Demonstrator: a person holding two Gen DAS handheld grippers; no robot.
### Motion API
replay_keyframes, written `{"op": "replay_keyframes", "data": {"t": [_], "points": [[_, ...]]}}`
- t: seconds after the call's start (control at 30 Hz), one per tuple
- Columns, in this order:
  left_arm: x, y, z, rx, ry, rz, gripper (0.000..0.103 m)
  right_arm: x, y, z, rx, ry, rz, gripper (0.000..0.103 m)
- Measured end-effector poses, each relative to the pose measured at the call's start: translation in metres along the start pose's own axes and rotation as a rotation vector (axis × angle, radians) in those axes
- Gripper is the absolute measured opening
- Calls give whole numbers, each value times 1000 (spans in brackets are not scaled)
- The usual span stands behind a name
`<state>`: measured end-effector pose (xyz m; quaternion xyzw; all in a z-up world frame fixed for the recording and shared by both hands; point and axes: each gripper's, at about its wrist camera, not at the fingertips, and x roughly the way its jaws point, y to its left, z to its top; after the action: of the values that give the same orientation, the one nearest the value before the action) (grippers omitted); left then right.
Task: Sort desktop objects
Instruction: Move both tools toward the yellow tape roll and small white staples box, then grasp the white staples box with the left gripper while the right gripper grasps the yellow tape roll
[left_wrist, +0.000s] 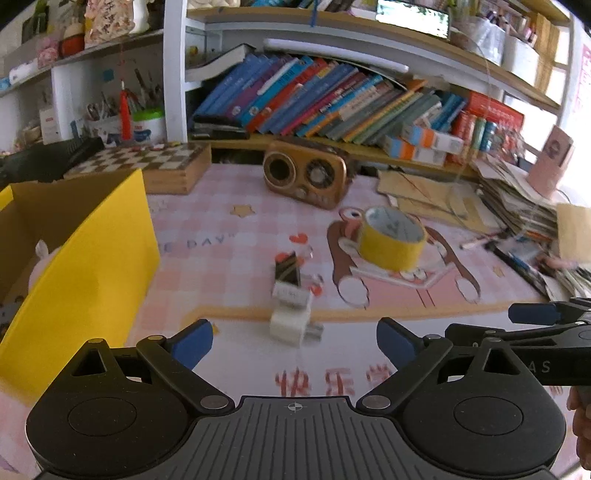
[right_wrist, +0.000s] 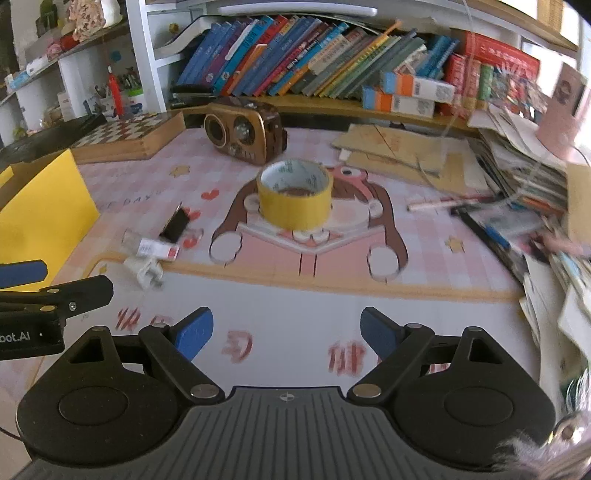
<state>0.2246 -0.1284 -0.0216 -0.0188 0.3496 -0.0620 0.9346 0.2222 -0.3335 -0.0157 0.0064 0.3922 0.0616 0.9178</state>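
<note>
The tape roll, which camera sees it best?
The right wrist view. There the tape roll sits near the middle, straight ahead of the open right gripper, with its yellow side and printed inner ring showing. The left wrist view also shows it whole, but off to the right and more blurred.

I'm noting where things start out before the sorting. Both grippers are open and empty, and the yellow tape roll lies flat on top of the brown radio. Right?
One thing is wrong: the yellow tape roll lies flat on the pink desk mat, in front of the brown radio, not on it. The right wrist view shows this. The left gripper and right gripper are open and empty.
</note>
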Motion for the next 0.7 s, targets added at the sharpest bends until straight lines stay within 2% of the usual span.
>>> {"op": "replay_keyframes", "data": {"t": [0.17,0.37,0.53,0.7], "points": [[26,-2,14,6,13,22,88,23,-10,24,-21,-18,9,86],[57,-6,20,62,71,40,68,58,-19,46,-75,-23,30,86],[72,-8,20,84,103,44,57,87,-23,58,-115,-5,44,87],[85,-10,20,98,138,46,38,106,-23,68,-132,-3,58,87]]}}
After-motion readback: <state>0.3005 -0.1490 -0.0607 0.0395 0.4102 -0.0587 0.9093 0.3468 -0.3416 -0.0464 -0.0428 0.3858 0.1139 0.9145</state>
